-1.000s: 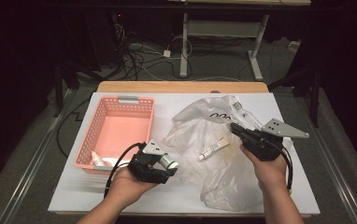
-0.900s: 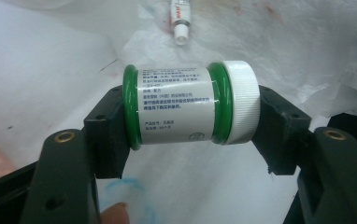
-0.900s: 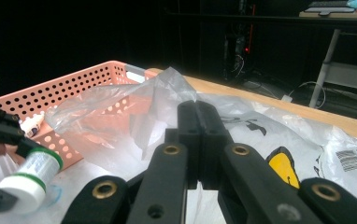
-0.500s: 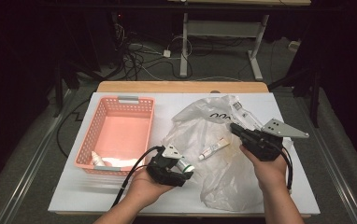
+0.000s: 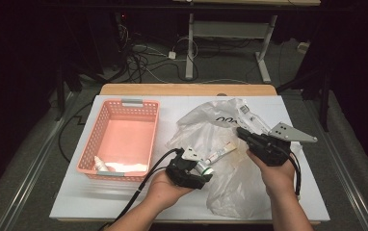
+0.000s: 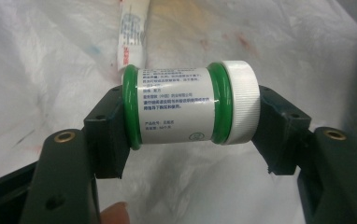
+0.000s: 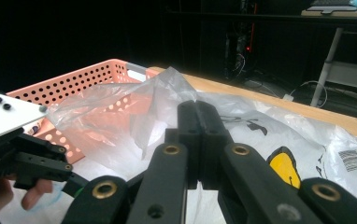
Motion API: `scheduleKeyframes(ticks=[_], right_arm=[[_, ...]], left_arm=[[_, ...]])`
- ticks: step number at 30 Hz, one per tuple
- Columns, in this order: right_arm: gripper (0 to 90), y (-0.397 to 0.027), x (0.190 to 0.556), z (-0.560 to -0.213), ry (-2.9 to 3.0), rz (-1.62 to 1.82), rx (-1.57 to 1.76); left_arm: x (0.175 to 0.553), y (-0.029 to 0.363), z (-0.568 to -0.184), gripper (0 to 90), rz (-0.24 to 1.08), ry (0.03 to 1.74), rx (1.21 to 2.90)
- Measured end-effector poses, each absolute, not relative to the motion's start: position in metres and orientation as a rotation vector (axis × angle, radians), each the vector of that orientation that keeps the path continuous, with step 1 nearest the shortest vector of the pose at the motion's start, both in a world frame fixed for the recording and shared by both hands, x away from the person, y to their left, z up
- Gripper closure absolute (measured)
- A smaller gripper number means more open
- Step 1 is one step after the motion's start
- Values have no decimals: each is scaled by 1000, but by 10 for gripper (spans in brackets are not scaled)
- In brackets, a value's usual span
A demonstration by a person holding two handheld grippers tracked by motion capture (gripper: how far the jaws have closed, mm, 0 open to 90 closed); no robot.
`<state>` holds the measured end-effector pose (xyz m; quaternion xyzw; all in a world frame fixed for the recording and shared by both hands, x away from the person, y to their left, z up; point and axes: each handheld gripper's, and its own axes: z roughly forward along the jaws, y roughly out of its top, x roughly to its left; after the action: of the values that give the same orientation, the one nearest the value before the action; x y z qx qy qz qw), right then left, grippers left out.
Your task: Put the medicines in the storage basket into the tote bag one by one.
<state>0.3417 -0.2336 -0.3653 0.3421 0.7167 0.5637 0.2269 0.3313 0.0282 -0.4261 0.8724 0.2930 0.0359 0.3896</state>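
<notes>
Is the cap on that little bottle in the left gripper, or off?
On. In the left gripper view the white ribbed cap sits flush on the bottle, which lies sideways, clamped end to end by the left gripper.

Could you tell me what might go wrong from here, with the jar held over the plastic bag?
The left tongs grip the jar endwise, base and cap, so the smooth round jar could pivot or slip out. The right tongs pinch only a thin fold of the plastic bag; the film may tear or slide free, closing the opening.
</notes>
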Motion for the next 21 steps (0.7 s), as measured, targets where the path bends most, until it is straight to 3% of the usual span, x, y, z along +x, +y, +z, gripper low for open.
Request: scheduleKeyframes(ticks=[21], right_arm=[[900,-236,343,-365,1968,1562,947]], left_arm=[[393,-13,-420,354,176,813,2137]])
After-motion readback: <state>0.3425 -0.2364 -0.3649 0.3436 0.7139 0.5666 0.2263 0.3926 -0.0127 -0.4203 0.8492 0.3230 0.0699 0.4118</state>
